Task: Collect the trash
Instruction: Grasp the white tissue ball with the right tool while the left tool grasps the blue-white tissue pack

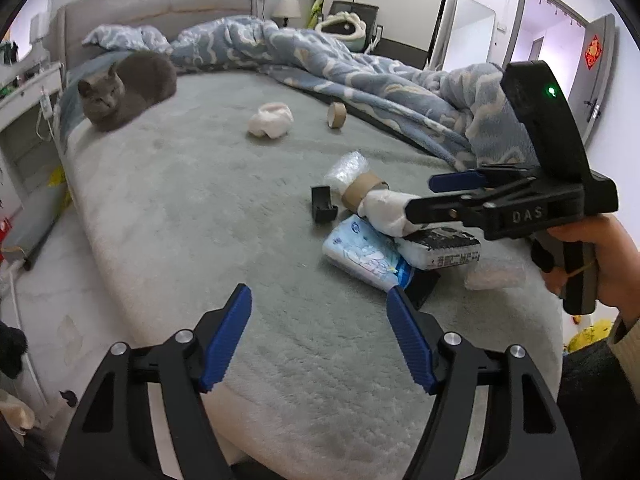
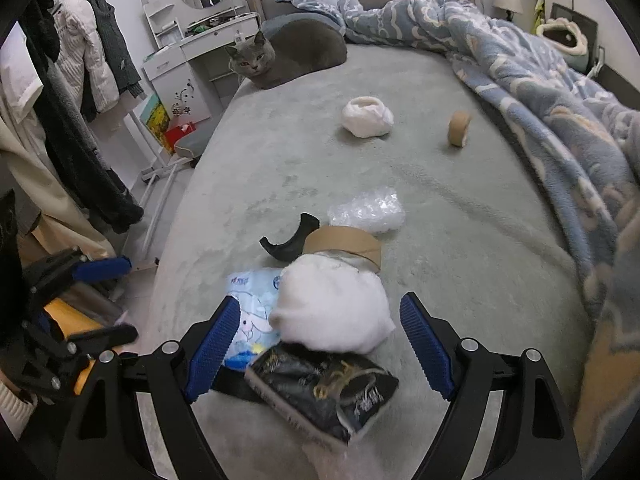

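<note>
Trash sits in a cluster near the foot of the bed [image 1: 248, 216], and your right gripper [image 2: 320, 344] is over it with jaws spread wide, nothing clamped. Between its blue fingers [image 2: 218, 344] you see a white wad [image 2: 332, 312]; neither pad touches it in the right wrist view. The wad lies on a black packet [image 2: 324, 392] and a blue-and-white tissue pack [image 2: 250, 312], and leans against a tape roll [image 2: 348, 242]. Just behind the roll: bubble wrap [image 2: 366, 210]. Just left of the roll: a curved black clip [image 2: 286, 242].

From the left wrist view, the right gripper's lower finger overlaps the wad [image 1: 384, 212], upper finger [image 1: 456, 180] above it; contact cannot be confirmed. Your right hand [image 1: 592, 260] grips the handle.

Your left gripper [image 1: 320, 336] hovers over bare blanket near the bed's edge, jaws released, holding nothing, well short of the cluster.

Farther up the bed, well apart from the cluster: a second white wad [image 1: 270, 120] and a second tape roll [image 1: 336, 114], near each other. A grey cat [image 1: 128, 88] lies by the headboard, beside the rumpled blue duvet [image 1: 360, 68].
</note>
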`<state>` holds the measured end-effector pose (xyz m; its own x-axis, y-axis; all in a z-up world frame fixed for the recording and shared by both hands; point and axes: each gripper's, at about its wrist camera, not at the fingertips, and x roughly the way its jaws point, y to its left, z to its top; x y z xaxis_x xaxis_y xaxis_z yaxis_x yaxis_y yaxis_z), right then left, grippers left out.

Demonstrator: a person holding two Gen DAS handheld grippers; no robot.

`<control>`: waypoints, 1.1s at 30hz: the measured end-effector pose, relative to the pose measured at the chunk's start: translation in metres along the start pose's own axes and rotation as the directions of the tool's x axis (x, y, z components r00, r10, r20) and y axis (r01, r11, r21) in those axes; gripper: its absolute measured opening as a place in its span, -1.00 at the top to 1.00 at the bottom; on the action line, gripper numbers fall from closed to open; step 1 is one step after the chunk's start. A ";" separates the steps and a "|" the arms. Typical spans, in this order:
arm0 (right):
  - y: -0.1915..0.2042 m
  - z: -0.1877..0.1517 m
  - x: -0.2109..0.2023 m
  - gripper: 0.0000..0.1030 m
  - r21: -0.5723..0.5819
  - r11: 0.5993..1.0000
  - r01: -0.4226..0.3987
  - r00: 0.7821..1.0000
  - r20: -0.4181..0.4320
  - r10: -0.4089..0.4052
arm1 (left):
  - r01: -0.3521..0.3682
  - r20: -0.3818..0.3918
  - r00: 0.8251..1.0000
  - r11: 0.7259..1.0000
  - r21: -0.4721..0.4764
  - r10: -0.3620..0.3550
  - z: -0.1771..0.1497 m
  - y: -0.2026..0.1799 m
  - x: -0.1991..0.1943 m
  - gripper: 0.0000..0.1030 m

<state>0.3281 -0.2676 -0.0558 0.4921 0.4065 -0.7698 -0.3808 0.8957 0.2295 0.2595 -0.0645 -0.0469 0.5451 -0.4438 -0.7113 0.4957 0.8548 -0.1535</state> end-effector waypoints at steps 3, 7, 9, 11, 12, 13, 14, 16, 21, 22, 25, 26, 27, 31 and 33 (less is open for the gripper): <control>-0.004 0.002 0.010 -0.50 0.012 1.000 -0.013 1.000 -0.019 0.013 | 0.042 -0.022 0.999 0.998 -0.045 -0.043 0.002 0.002 0.010 -0.39; -0.010 0.002 0.017 -0.17 0.029 1.000 0.007 0.999 -0.047 -0.005 | 0.108 -0.043 0.992 0.985 -0.138 -0.115 0.005 0.007 0.025 -0.40; -0.011 0.002 0.016 0.07 0.029 1.000 -0.008 0.999 -0.045 0.009 | 0.132 -0.063 0.987 0.972 -0.192 -0.147 0.005 0.011 0.036 -0.41; -0.009 0.002 0.011 0.24 0.014 1.000 -0.007 0.999 -0.032 0.007 | 0.139 -0.078 0.984 0.965 -0.222 -0.160 0.004 0.011 0.043 -0.42; -0.008 0.002 0.009 0.29 0.005 1.000 -0.006 1.000 -0.026 0.006 | 0.144 -0.081 0.983 0.961 -0.236 -0.167 0.004 0.012 0.045 -0.42; -0.007 0.002 0.006 0.30 -0.005 1.000 -0.006 1.000 -0.018 0.006 | 0.154 -0.082 0.980 0.955 -0.252 -0.180 0.004 0.012 0.047 -0.42; -0.006 0.002 0.005 0.34 -0.013 1.000 -0.004 1.000 -0.015 0.004 | 0.174 -0.079 0.976 0.945 -0.278 -0.203 0.005 0.013 0.049 -0.42; -0.006 0.001 0.003 0.35 -0.020 1.000 -0.014 1.000 -0.009 0.013 | 0.199 -0.071 0.970 0.931 -0.307 -0.231 0.007 0.014 0.051 -0.42; -0.004 0.002 -0.016 0.35 -0.049 0.997 -0.052 0.997 0.058 0.055 | 0.198 -0.073 0.969 0.922 -0.332 -0.235 0.013 0.008 0.062 -0.42; -0.006 0.003 -0.021 0.35 -0.051 0.997 -0.058 0.995 0.076 0.062 | 0.200 -0.074 0.969 0.920 -0.337 -0.238 0.013 0.007 0.064 -0.42; -0.012 0.002 -0.032 0.35 -0.049 0.996 -0.071 0.991 0.112 0.077 | 0.199 -0.079 0.967 0.913 -0.357 -0.242 0.015 0.005 0.070 -0.42; -0.014 0.002 -0.033 0.35 -0.046 0.996 -0.072 0.990 0.114 0.077 | 0.201 -0.080 0.966 0.909 -0.364 -0.245 0.015 0.005 0.072 -0.42; -0.015 0.001 -0.034 0.35 -0.044 0.997 -0.071 0.990 0.116 0.075 | 0.204 -0.082 0.964 0.903 -0.377 -0.252 0.016 0.006 0.074 -0.40; -0.028 -0.002 -0.036 0.35 -0.025 0.998 -0.066 0.991 0.115 0.068 | 0.209 -0.082 0.959 0.871 -0.445 -0.272 0.016 0.013 0.085 -0.12; -0.034 -0.004 -0.038 0.35 -0.014 0.998 -0.065 0.991 0.116 0.066 | 0.219 -0.069 0.956 0.854 -0.473 -0.283 0.016 0.017 0.086 0.08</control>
<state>0.3196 -0.3138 -0.0365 0.5529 0.4832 -0.6789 -0.4229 0.8647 0.2710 0.3259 -0.0926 -0.1000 0.3341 -0.6482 -0.6843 0.2230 0.7597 -0.6108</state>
